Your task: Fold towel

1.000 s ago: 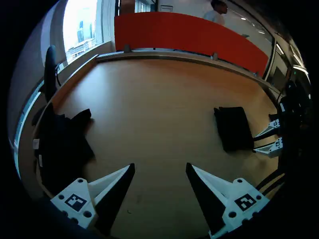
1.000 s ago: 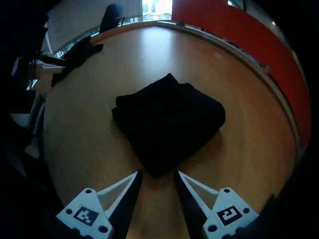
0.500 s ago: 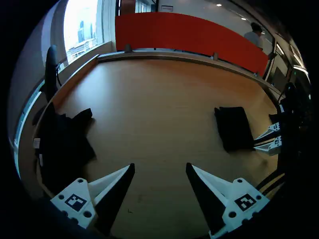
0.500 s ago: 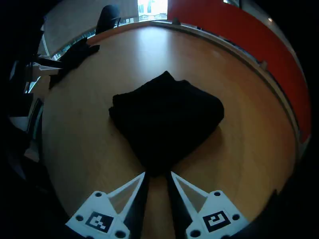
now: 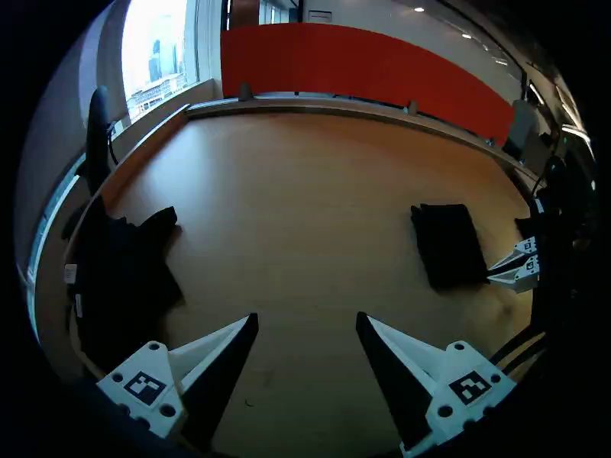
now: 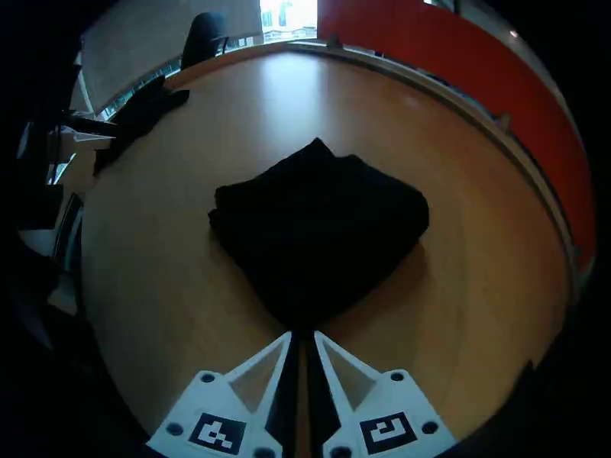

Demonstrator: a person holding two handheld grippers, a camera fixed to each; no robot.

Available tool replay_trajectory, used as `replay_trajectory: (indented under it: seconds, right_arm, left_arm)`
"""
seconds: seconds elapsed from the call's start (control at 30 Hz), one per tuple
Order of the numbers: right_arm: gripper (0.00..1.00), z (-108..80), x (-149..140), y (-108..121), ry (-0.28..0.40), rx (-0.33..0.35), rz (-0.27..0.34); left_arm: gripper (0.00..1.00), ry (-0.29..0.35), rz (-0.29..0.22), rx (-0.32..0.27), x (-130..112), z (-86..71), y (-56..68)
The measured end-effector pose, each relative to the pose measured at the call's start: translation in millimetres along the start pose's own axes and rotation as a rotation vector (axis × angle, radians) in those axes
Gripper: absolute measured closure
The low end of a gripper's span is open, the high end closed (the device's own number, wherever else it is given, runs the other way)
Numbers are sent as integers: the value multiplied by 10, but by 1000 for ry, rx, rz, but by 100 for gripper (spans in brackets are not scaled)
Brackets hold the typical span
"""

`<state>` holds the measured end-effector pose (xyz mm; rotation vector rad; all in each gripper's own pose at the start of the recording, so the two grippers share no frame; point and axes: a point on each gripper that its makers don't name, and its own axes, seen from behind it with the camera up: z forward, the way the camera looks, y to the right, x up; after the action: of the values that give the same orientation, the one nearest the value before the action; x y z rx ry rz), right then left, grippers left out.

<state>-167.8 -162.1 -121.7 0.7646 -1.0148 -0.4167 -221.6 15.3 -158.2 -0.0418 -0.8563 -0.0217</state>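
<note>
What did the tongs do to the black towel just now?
The right tongs squeezed from open to almost shut, right at the near corner of the towel. Whether they really pinch the cloth is hard to tell. The towel stayed folded in the same spot on the table. The left tongs stayed open and still.

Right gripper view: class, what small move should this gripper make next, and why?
Probably a slight lift. The right gripper has its fingers nearly closed at the near corner of the black towel, which lies folded on the table; lifting would show whether the cloth is actually pinched.
</note>
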Motion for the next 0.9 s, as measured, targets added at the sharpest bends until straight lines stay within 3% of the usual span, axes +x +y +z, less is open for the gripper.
replay_trajectory:
  seconds: [0.4,0.9]
  right_arm:
    - [96,-245,299,100,54,-24,-32]
    - [96,-857,1378,389,229,-100,-111]
  left_arm:
    - [5,2,-3,-10,-12,27,13]
    - [5,48,-2,-29,173,-26,67]
